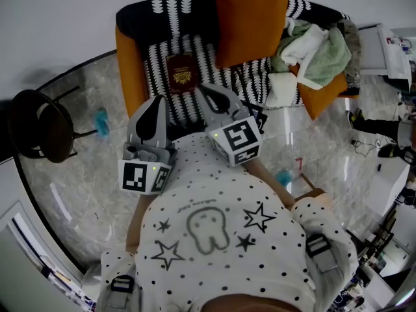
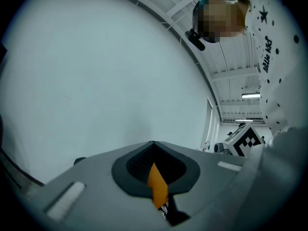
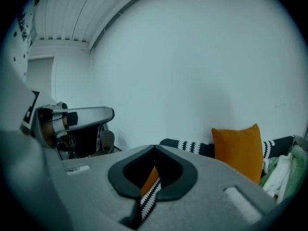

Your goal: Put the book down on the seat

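left gripper (image 1: 155, 112): jaws together, empty | right gripper (image 1: 213, 97): jaws together, empty | book (image 1: 182, 73): flat on striped seat (image 1: 156, 67), just ahead of the 2 grippers' tips

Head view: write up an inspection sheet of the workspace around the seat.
surface: seat under a black-and-white patterned cover.
job's things: dark red book lies flat on the seat; neither gripper touches it.
clutter: orange cushion at the back; pile of clothes on the seat's right.
grippers: left gripper and right gripper both shut and empty, held by the person's chest.
cables: nothing clearly seen.
surroundings: marbled floor, black stool at left, white wall.
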The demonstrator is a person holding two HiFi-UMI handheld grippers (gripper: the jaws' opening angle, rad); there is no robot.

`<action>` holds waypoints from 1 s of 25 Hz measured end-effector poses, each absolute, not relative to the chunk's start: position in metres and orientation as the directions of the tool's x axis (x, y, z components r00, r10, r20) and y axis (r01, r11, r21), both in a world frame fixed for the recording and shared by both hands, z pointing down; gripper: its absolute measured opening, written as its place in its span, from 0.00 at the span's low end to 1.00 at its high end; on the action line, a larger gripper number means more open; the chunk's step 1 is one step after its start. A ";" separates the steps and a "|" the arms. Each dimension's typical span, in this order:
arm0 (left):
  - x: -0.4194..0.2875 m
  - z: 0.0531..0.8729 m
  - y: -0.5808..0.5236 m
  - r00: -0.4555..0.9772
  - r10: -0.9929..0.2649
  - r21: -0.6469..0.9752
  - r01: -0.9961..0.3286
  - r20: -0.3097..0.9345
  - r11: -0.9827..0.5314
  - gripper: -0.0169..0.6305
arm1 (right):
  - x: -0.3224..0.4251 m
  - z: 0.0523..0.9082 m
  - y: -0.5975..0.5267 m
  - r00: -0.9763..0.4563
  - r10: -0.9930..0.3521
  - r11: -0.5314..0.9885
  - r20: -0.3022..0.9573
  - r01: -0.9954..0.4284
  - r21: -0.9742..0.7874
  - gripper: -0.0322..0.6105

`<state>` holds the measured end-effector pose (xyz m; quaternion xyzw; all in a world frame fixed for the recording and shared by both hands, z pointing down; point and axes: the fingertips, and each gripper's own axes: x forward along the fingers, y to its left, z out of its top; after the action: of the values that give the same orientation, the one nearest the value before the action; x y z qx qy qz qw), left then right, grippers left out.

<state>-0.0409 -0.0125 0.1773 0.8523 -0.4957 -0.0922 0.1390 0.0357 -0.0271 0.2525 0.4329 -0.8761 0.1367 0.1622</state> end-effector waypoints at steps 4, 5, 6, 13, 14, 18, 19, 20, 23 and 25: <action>-0.040 0.178 -0.013 0.493 -0.870 0.330 -0.819 -0.016 -0.470 0.03 | 0.037 0.253 -0.027 -0.572 -0.714 0.587 0.405 -0.803 -0.101 0.04; -0.040 0.178 -0.013 0.493 -0.870 0.330 -0.819 -0.015 -0.470 0.03 | 0.037 0.253 -0.027 -0.572 -0.713 0.587 0.405 -0.803 -0.101 0.04; -0.040 0.178 -0.013 0.494 -0.870 0.331 -0.818 -0.014 -0.470 0.03 | 0.037 0.253 -0.027 -0.572 -0.713 0.587 0.406 -0.803 -0.102 0.04; -0.039 0.178 -0.013 0.496 -0.868 0.330 -0.817 -0.013 -0.472 0.03 | 0.037 0.252 -0.027 -0.570 -0.716 0.583 0.404 -0.806 -0.105 0.04; -0.039 0.178 -0.013 0.496 -0.868 0.330 -0.817 -0.013 -0.472 0.03 | 0.037 0.252 -0.027 -0.571 -0.716 0.583 0.402 -0.805 -0.105 0.04; -0.039 0.178 -0.013 0.496 -0.868 0.329 -0.817 -0.015 -0.473 0.03 | 0.038 0.254 -0.027 -0.570 -0.713 0.584 0.409 -0.805 -0.104 0.04; -0.039 0.178 -0.013 0.496 -0.868 0.328 -0.817 -0.016 -0.474 0.03 | 0.037 0.255 -0.027 -0.568 -0.713 0.584 0.411 -0.806 -0.100 0.04; -0.039 0.178 -0.014 0.497 -0.868 0.327 -0.817 -0.017 -0.475 0.03 | 0.037 0.254 -0.028 -0.567 -0.714 0.585 0.411 -0.806 -0.096 0.04; -0.038 0.177 -0.014 0.498 -0.867 0.325 -0.817 -0.019 -0.476 0.03 | 0.037 0.253 -0.028 -0.567 -0.715 0.587 0.408 -0.805 -0.090 0.04; -0.037 0.177 -0.015 0.499 -0.866 0.325 -0.816 -0.019 -0.478 0.03 | 0.038 0.253 -0.028 -0.565 -0.716 0.585 0.410 -0.806 -0.092 0.04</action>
<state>-0.0373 -0.0148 0.1766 0.8548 -0.4921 -0.0904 0.1379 0.0381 -0.0285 0.2532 0.4352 -0.8743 0.1354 0.1670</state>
